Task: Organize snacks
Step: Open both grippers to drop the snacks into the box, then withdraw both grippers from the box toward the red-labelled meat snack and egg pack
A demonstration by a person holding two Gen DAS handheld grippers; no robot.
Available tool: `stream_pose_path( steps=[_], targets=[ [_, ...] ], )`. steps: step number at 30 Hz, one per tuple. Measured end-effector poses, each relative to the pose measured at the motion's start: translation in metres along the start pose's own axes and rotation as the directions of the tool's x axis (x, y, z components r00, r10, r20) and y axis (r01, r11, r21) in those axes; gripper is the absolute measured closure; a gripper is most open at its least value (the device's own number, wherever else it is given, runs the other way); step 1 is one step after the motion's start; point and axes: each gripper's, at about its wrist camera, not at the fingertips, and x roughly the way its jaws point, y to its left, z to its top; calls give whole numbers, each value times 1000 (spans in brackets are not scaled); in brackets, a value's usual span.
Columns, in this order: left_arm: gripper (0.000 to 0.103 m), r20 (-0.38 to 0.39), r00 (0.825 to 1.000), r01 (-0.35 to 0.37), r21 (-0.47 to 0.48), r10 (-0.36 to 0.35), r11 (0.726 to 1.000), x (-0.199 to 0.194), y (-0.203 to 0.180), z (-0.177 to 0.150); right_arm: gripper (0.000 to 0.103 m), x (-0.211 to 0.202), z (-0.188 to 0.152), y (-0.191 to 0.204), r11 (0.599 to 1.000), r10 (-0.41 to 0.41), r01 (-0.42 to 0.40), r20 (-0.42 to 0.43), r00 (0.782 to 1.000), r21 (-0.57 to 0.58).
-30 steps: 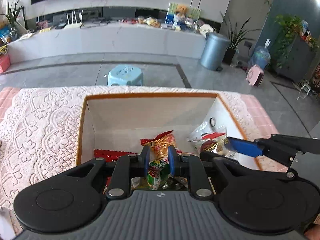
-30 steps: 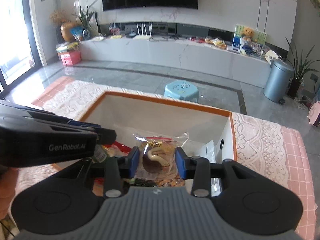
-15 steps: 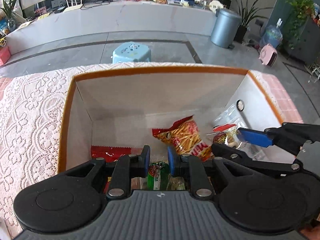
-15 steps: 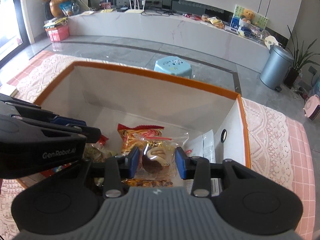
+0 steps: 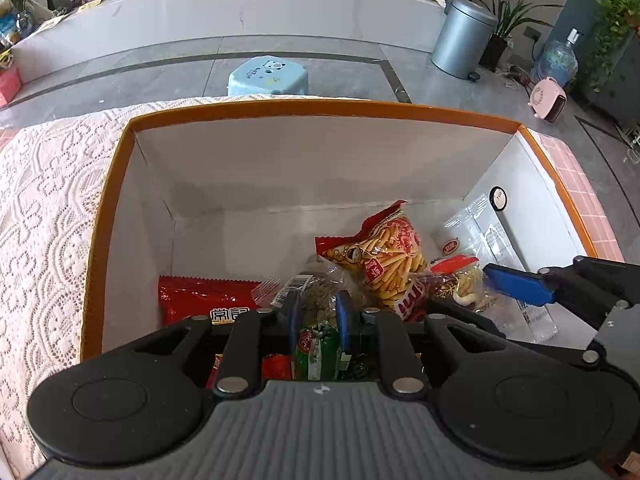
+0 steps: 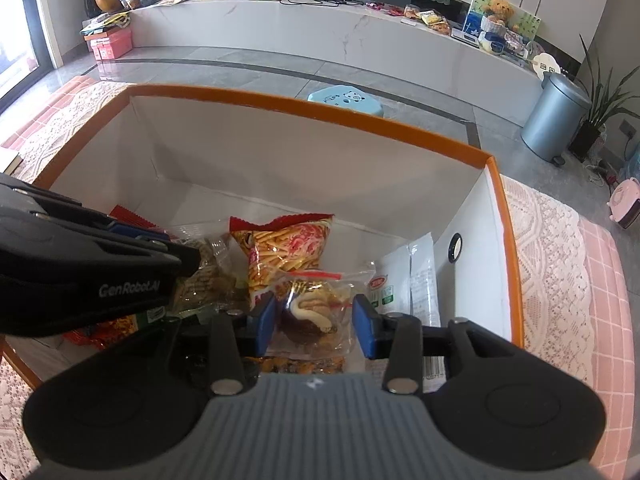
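Left wrist view: we see the left hand-held gripper [image 5: 316,312] low centre, clenched on a clear-and-green snack packet [image 5: 318,354]. The packet's long axis runs up-down in frame; its lower end is cut off behind the gripper body, label unreadable. It hangs inside the orange-rimmed box [image 5: 304,106], which sits on a lace-covered desk [image 5: 44,200]. Box floor: red packet [image 5: 204,294] lower left, partly hidden by the gripper; fries bag [image 5: 384,256] centre right, tilted, top toward upper right; white pouch [image 5: 476,232] leaning on the right wall. The right hand-held gripper [image 5: 520,284] enters from the right edge, only one blue finger visible, by a clear-wrapped pastry [image 5: 460,284].

Right wrist view: we see the right hand-held gripper [image 6: 316,322] low centre, jaws opening, the clear-wrapped pastry [image 6: 312,312] between the pads; pads look just off the wrapper, contact hard to call. It's over other packets in the box [image 6: 304,102], its lower edge hidden by the gripper body. Fries bag [image 6: 288,248] is just above it in frame, upright. White pouch [image 6: 420,276] stands on the right against the wall. The left hand-held gripper [image 6: 176,258] blocks the left side, covering most of its packet [image 6: 204,276] and the red packet [image 6: 128,216]. Blue stool [image 6: 346,100] and grey bin [image 6: 554,120] sit on the floor beyond.
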Motion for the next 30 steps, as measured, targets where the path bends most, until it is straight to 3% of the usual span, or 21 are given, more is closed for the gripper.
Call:
stream_pose_path(
  steps=[3, 8, 11, 15, 18, 30],
  targets=[
    [80, 10, 1000, -15, 0, 15, 1000, -3, 1, 0, 59, -1, 1, 0, 1000, -8, 8, -1, 1000, -8],
    [63, 28, 1000, -5, 8, 5, 1000, -13, -1, 3, 57, -7, 0, 1, 1000, -10, 10, -1, 1000, -17],
    [58, 46, 999, -15, 8, 15, 1000, -21, -2, 2, 49, -13, 1, 0, 1000, -16, 16, 6, 1000, -17],
    [56, 54, 998, -17, -1, 17, 1000, -31, -1, 1, 48, -23, 1, -1, 1000, -18, 18, 8, 1000, -11],
    [55, 59, 998, -18, 1, 18, 1000, -41, -3, 0, 36, -32, 1, -5, 1000, -18, 18, 8, 1000, 3],
    [54, 125, 992, -7, 11, 6, 1000, -89, -14, -17, 35, -83, -9, -3, 1000, -1, -1, 45, 999, 26]
  ],
)
